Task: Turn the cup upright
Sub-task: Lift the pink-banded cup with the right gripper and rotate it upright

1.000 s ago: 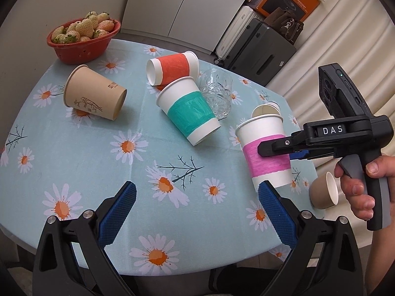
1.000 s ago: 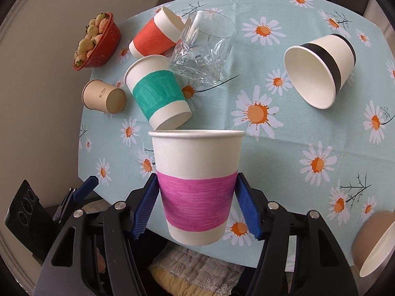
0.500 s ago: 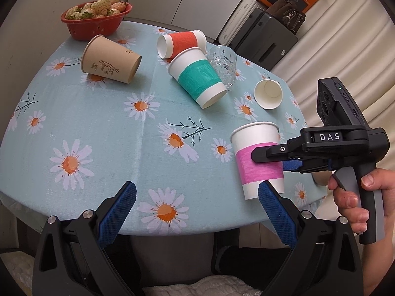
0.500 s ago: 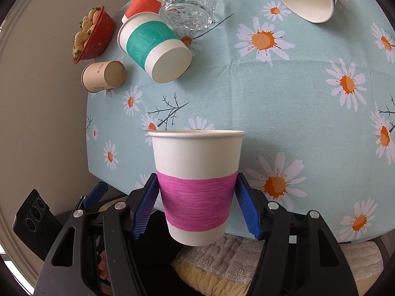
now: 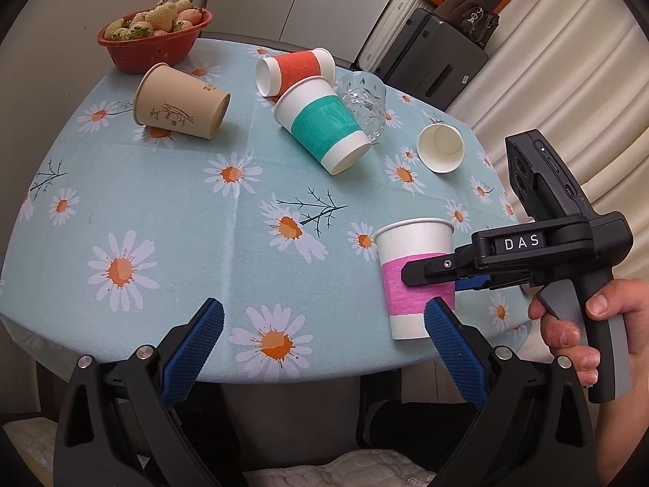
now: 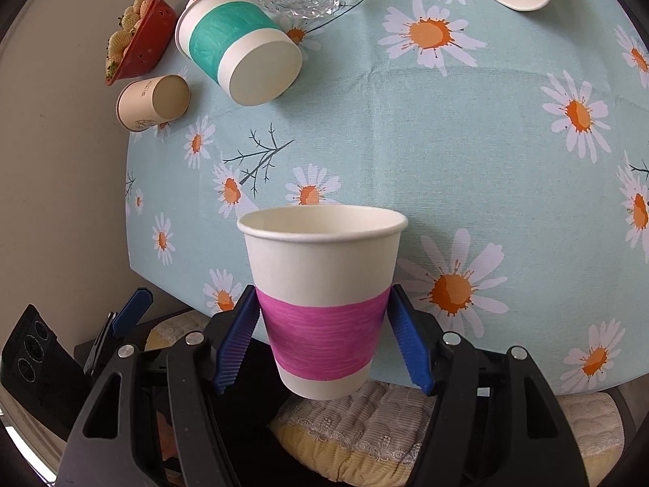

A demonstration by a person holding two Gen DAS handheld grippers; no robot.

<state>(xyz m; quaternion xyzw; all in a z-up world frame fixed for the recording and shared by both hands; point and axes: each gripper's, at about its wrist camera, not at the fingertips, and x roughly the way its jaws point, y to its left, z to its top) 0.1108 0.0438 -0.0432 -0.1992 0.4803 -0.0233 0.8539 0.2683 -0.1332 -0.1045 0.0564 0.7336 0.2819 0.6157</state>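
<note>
A white paper cup with a pink band (image 6: pixel 320 304) stands upright, mouth up, between my right gripper's blue pads (image 6: pixel 239 332), which press on the pink band. My right gripper (image 6: pixel 322 339) is shut on it. In the left wrist view the same cup (image 5: pixel 413 276) is near the table's front right edge, with its base low at the cloth; whether it touches is unclear. My left gripper (image 5: pixel 322 351) is open and empty, below the table's front edge, left of the cup.
On the daisy tablecloth (image 5: pixel 162 211) lie a teal-banded cup (image 5: pixel 320 121), a red cup (image 5: pixel 292 71), a tan cup (image 5: pixel 178 101) and a small white cup (image 5: pixel 440 148), all on their sides. A glass tumbler (image 5: pixel 363 99) and a red strawberry basket (image 5: pixel 154 38) are at the back.
My right gripper has carried the pink cup down and toward the table's front edge, keeping it upright. My left gripper has pulled back from the table.
</note>
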